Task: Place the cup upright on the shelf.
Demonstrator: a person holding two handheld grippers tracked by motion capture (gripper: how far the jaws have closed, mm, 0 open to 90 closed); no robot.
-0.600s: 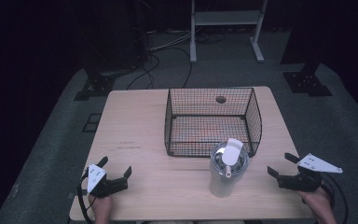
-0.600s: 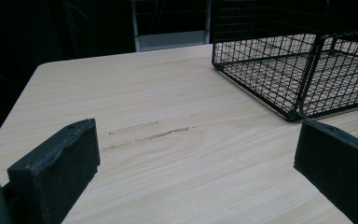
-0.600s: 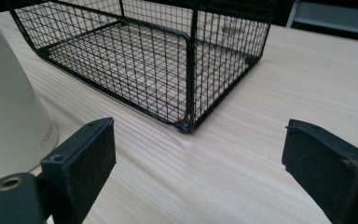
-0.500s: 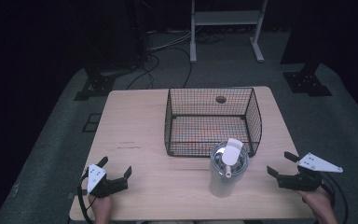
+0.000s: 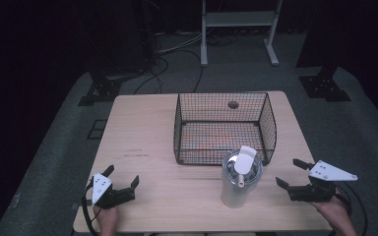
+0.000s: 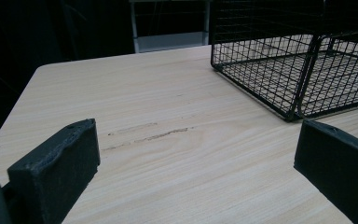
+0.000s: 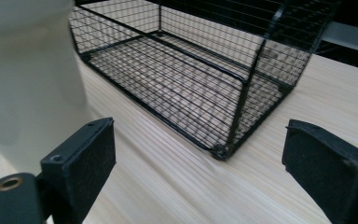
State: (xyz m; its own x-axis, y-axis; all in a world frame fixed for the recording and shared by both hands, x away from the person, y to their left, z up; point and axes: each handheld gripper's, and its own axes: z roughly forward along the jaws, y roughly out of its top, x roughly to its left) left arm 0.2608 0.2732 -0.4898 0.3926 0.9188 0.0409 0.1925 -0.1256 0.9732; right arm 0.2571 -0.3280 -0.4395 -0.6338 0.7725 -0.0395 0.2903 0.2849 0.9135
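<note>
While both claws rest low at the near edge of the bench [image 5: 142,132], nothing is held in either one. The left claw [image 5: 122,183] sits near the front left corner, its jaws spread wide with bare wood between them; the left gripper view shows a faint dark scuff [image 6: 149,136] on the bench surface ahead of it. The right claw [image 5: 289,175] sits near the front right corner, jaws likewise wide apart and empty, a grey three-cornered plate [image 5: 330,171] on top of it.

A black wire basket [image 5: 270,123] stands toward the far middle of the bench, with a small dark round object [image 5: 233,104] visible at its far side (whether it lies inside or is a hole in the bench I cannot tell). Just in front of the basket's near right corner stands an upright metal cup [image 5: 236,189], with a white scoop [image 5: 244,162] sticking out of its mouth. In the right gripper view the cup [image 7: 28,70] looms pale and blurred just beyond one jaw, beside the basket [image 7: 191,88]
</note>
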